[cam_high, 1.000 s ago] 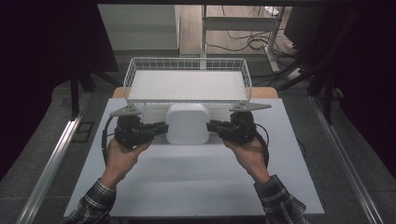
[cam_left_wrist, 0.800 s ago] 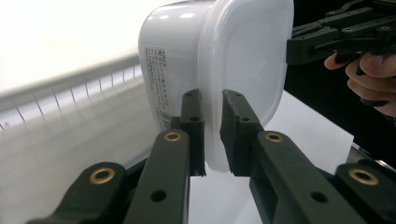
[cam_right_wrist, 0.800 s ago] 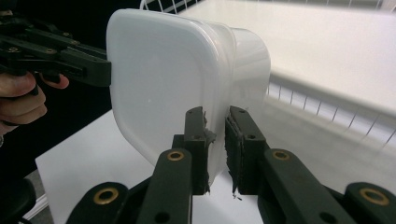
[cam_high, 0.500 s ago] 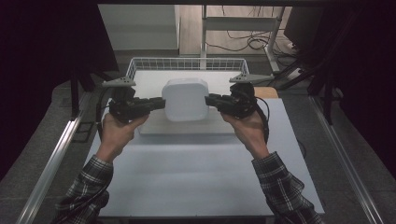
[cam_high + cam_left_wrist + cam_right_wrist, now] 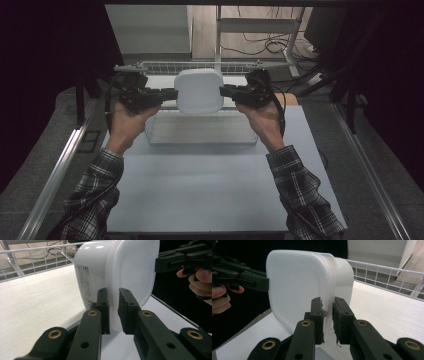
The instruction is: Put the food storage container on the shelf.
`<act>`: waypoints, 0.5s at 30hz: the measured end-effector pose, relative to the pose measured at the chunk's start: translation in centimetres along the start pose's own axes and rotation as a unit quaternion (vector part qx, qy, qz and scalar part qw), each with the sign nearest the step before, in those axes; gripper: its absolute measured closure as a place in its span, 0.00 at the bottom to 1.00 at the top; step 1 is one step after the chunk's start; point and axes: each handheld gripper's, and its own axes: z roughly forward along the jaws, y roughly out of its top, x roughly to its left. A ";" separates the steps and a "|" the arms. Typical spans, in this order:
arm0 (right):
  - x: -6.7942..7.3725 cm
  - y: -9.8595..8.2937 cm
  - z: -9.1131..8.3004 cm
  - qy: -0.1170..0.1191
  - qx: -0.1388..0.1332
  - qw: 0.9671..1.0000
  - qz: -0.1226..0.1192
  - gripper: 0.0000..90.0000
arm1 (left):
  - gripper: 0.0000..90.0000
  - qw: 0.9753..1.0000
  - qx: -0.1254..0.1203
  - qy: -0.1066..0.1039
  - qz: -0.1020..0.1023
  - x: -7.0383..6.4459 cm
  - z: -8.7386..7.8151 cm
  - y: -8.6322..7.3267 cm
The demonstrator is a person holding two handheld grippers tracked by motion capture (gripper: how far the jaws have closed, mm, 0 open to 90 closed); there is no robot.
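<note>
A white plastic container with a lid [image 5: 199, 91] hangs in the air above the white wire basket [image 5: 200, 131]. My left gripper [image 5: 169, 95] is shut on its left rim and my right gripper [image 5: 226, 91] is shut on its right rim. In the left gripper view the container [image 5: 117, 272] stands on edge with a printed label on its side, and my left gripper [image 5: 113, 311] pinches the lid's rim. In the right gripper view the container [image 5: 299, 285] is pinched the same way by my right gripper [image 5: 327, 320].
The wire basket has a white floor [image 5: 37, 300] and low mesh walls [image 5: 387, 271]. It stands at the far end of a pale table [image 5: 210, 190]. Metal rails [image 5: 55, 170] run along both sides. Cables and a table frame [image 5: 260, 30] lie on the floor beyond.
Both grippers have lifted the container off the table and carried it away from the person, over the basket. The lid now faces the camera.
</note>
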 end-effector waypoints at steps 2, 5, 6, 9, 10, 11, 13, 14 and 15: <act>-0.5 0.2 0.4 -0.002 0.003 1.000 0.005 0.87 | 0.89 1.000 0.007 0.005 -0.003 0.1 0.4 0.4; -0.9 0.3 0.7 -0.003 0.007 1.000 0.011 0.87 | 0.89 1.000 0.010 0.008 -0.005 0.2 0.6 0.5; -1.0 0.3 0.8 -0.003 0.009 1.000 0.013 0.87 | 0.89 1.000 0.012 0.008 -0.007 0.3 0.7 0.6; -1.2 0.4 1.1 -0.005 0.016 1.000 0.016 0.87 | 0.89 1.000 0.015 0.010 -0.010 0.5 1.0 0.6; -1.2 0.4 1.1 -0.005 0.016 1.000 0.016 0.87 | 0.89 1.000 0.017 0.012 -0.010 0.6 1.2 0.6; -1.4 0.4 1.3 -0.006 0.019 1.000 0.019 0.86 | 0.88 1.000 0.020 0.014 -0.011 0.7 1.4 0.5; -1.4 0.4 1.4 -0.007 0.021 1.000 0.020 0.86 | 0.88 1.000 0.022 0.015 -0.010 0.7 1.5 0.5; -1.5 0.4 1.6 -0.010 0.026 0.999 0.020 0.86 | 0.88 0.999 0.026 0.018 -0.007 0.8 1.7 0.5; -1.6 0.4 1.7 -0.012 0.029 0.999 0.021 0.85 | 0.88 0.999 0.026 0.018 -0.007 0.8 1.7 0.5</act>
